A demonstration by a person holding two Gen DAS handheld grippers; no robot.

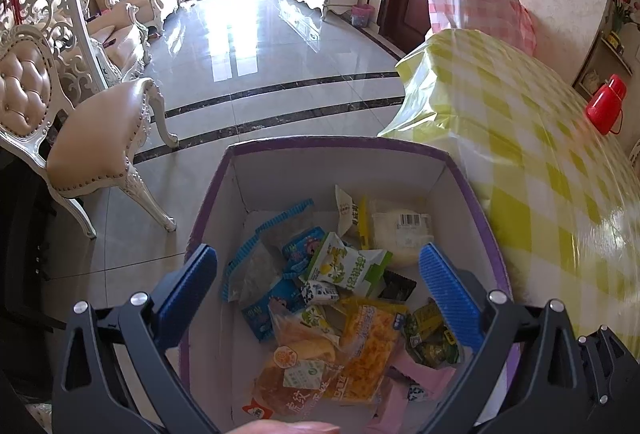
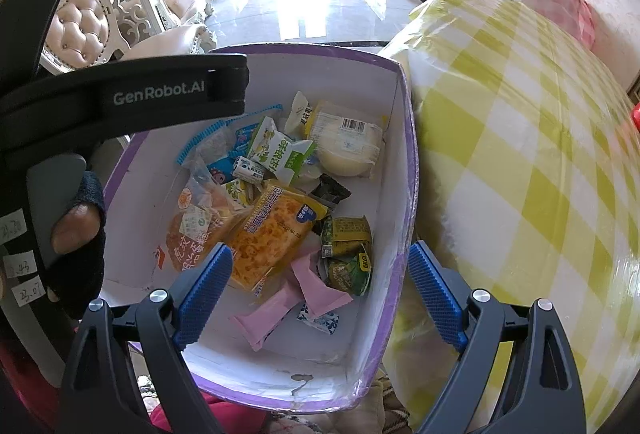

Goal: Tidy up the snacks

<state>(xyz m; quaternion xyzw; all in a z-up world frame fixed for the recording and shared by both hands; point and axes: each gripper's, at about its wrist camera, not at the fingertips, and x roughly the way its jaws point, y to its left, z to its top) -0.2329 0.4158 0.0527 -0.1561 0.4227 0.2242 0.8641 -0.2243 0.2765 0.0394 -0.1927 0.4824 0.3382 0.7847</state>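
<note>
**Ana:** Snacks [image 2: 276, 210] are piled in the purple-rimmed box [image 2: 404, 170], every packet that shows is inside its white walls: a round white bun [image 2: 348, 150] at the far right, a green-and-white packet [image 2: 280, 152] mid-pile, an orange bread bag [image 2: 196, 230] near left, pink sachets [image 2: 296, 294] nearest of all.

**Ben:** And the grippers?

**Ana:** The left gripper [image 1: 320, 286] hangs over the box with its blue pads spread wide, nothing between them. The right gripper [image 2: 320, 286] is just as wide and just as empty, one pad over the near packets, the other out past the right wall.

**Ben:** So which step is it?

**Ana:** Hard to call. Snacks gathered in one box fits a finished collection, and it equally fits a heap waiting to be sorted out. No packet shows on the table [image 2: 520, 162], at least in the part these views catch.

**Ben:** If a gripper does go in?

**Ana:** Crinkly, overlapping wrappers; it would want to close on one edge without dragging its neighbours.

**Ben:** Surroundings?

**Ana:** The table wears a glossy yellow-and-white checked cover, just right of the box. A red flask [image 1: 606, 102] stands at its far right. Left, a cream upholstered chair [image 1: 100, 142]; beyond, shiny tiled floor [image 1: 256, 46], sofas, bright curtained windows.
</note>
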